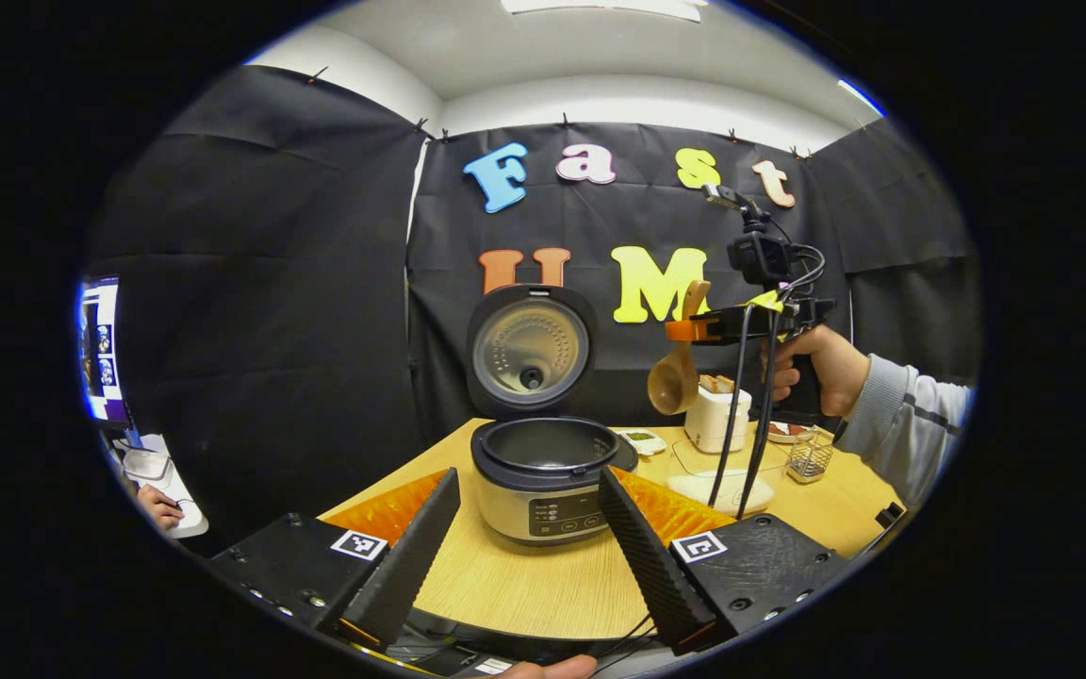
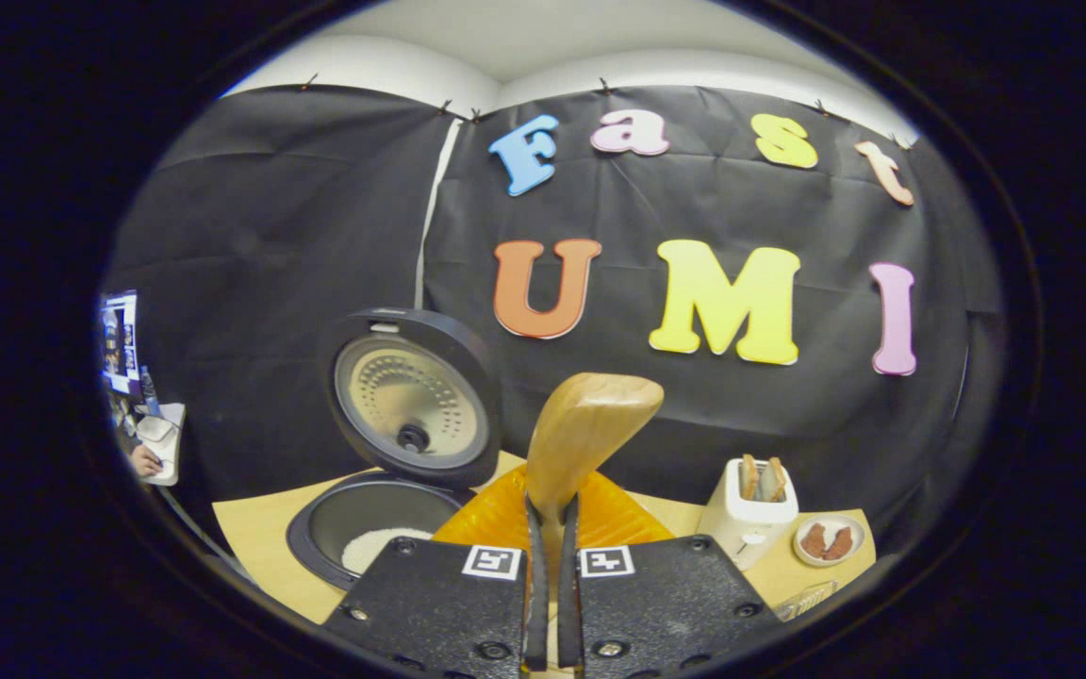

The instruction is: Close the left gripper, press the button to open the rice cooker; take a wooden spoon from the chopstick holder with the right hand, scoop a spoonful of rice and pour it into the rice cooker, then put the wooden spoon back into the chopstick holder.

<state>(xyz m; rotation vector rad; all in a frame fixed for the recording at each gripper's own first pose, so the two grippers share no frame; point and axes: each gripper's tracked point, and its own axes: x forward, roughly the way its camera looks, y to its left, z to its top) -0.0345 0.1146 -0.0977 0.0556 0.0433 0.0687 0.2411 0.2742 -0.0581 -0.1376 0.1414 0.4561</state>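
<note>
Clamped between the right gripper (image 2: pixel 551 604) fingers, the wooden spoon (image 2: pixel 581 438) runs upright, handle toward twelve o'clock; left gripper (image 1: pixel 529 547) spread open before the open-lidded rice cooker (image 1: pixel 543 471).

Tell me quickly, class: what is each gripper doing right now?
Left gripper: open, holding nothing, facing the open rice cooker.
Right gripper: closed on the wooden spoon.
</note>
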